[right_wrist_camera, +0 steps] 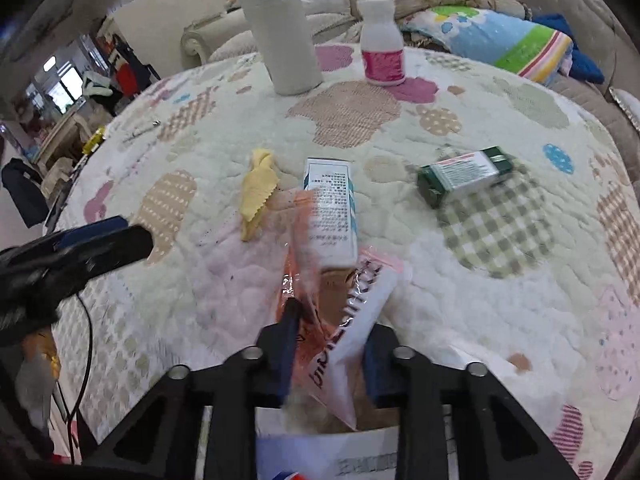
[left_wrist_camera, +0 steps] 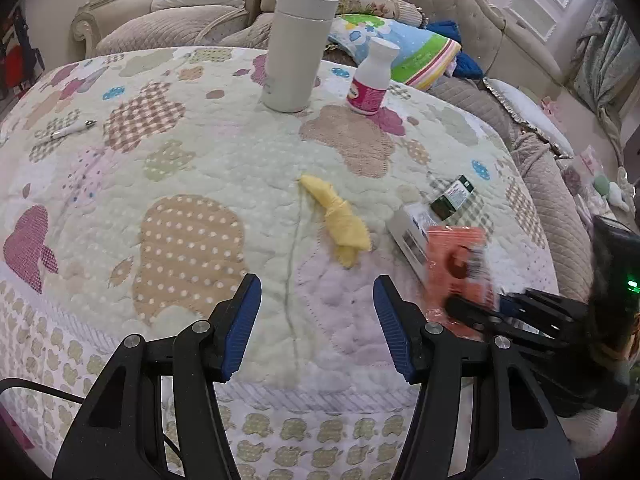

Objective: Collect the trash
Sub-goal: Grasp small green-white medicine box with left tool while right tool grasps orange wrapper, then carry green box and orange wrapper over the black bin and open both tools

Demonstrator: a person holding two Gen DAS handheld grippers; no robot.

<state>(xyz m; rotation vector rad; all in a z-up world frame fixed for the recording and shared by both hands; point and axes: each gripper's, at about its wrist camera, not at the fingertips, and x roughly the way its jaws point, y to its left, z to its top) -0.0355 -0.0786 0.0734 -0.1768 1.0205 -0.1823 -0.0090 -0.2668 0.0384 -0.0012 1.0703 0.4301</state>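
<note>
Standing at the far side of the quilted table point(left_wrist_camera: 208, 168): a tall grey flask point(left_wrist_camera: 298, 44) and, just beside it to the right, a small white bottle point(left_wrist_camera: 370, 78) with a pink label. Lying near the far left edge: a pen point(left_wrist_camera: 74, 130). Lying near the middle: a crumpled yellow wrapper point(left_wrist_camera: 340, 222). Resting to its right, well apart from each other: a white carton point(right_wrist_camera: 332, 208) and a green box point(right_wrist_camera: 464, 174). Stretching behind the table: a sofa point(left_wrist_camera: 192, 12) carrying a bright patterned pillow point(left_wrist_camera: 416, 50).

Blocking part of the white carton in the right wrist view: an orange and white plastic wrapper point(right_wrist_camera: 344, 312), blurred.

Hovering above the near table edge, pointing steeply downward: left gripper point(left_wrist_camera: 316, 320), jaws standing apart, nothing between the blue pads.

Working just beside it, also angled downward: right gripper point(right_wrist_camera: 332, 344), jaws clenched on the orange and white plastic wrapper, the film bunching between the pads and rising toward the white carton.
</note>
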